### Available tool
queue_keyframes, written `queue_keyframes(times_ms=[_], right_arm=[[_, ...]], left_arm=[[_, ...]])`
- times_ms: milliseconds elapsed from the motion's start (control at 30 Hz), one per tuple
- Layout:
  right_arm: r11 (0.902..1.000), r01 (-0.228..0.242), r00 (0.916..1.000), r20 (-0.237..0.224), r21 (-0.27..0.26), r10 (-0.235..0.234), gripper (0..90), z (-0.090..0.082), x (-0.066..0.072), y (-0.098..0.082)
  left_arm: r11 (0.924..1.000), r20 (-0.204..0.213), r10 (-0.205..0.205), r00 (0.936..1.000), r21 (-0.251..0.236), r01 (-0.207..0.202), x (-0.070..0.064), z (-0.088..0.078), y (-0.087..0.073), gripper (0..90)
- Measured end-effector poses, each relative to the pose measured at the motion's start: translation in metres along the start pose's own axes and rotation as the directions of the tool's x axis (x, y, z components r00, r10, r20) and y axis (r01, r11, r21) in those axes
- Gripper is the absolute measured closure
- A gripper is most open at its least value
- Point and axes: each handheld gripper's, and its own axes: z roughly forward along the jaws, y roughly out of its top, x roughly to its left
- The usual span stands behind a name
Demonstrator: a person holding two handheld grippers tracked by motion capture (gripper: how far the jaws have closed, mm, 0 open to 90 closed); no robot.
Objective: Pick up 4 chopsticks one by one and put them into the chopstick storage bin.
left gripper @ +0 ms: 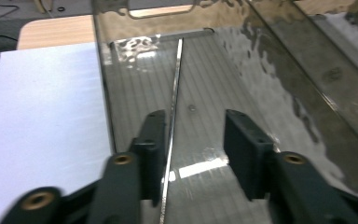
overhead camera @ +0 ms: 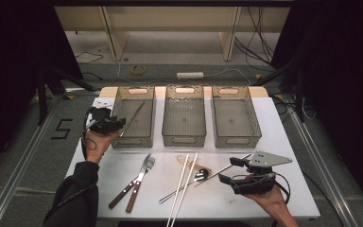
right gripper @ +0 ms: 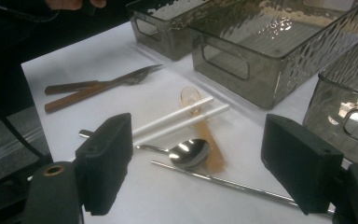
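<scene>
My left gripper [overhead camera: 119, 123] hovers at the near end of the left clear bin [overhead camera: 131, 141], jaws open. A thin metal chopstick [left gripper: 175, 88] lies lengthwise on the bin floor [left gripper: 135, 93] and runs close along the inner face of one jaw; the pads do not press on it. My right gripper [overhead camera: 228, 170] is held low over the table's near right, jaws wide open with nothing between them. Just beyond its jaws lie a metal spoon [right gripper: 189, 153], a second metal chopstick [right gripper: 223, 182], a pair of white chopsticks [right gripper: 177, 121] and an amber plastic spoon [right gripper: 192, 97].
Three clear bins stand in a row at the back; the middle bin [overhead camera: 184, 140] and the right bin [overhead camera: 238, 141] hold nothing. A wooden-handled knife and fork [overhead camera: 137, 182] lie near the front left. The white table top [overhead camera: 288, 142] ends close behind both hands.
</scene>
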Motion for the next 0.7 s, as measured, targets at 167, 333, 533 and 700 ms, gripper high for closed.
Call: queue_keyframes(times_ms=[167,333,533,700], right_arm=[[0.9995,0.026,0.9996,0.006,0.018,-0.026,25.8,0.000,0.001,0.001],[0.9961,0.070,0.9973,0.019,0.054,-0.071,25.7,-0.001,-0.001,0.005],[0.9839,0.120,0.9922,0.018,0.132,-0.123,25.4,0.000,-0.006,0.009],[0.9650,0.154,0.9866,0.021,0.212,-0.162,25.8,0.001,-0.013,0.015]], left_arm=[[0.9995,0.122,-0.019,0.9924,0.027,0.015,-0.009,-0.010,0.003,39.6],[0.9999,0.203,0.010,0.9790,0.002,-0.010,-0.026,-0.022,0.005,30.3],[0.9987,0.259,0.046,0.9648,-0.035,-0.038,-0.042,-0.034,0.001,24.0],[0.9959,0.300,0.073,0.9510,-0.073,-0.053,-0.058,-0.044,-0.009,22.4]])
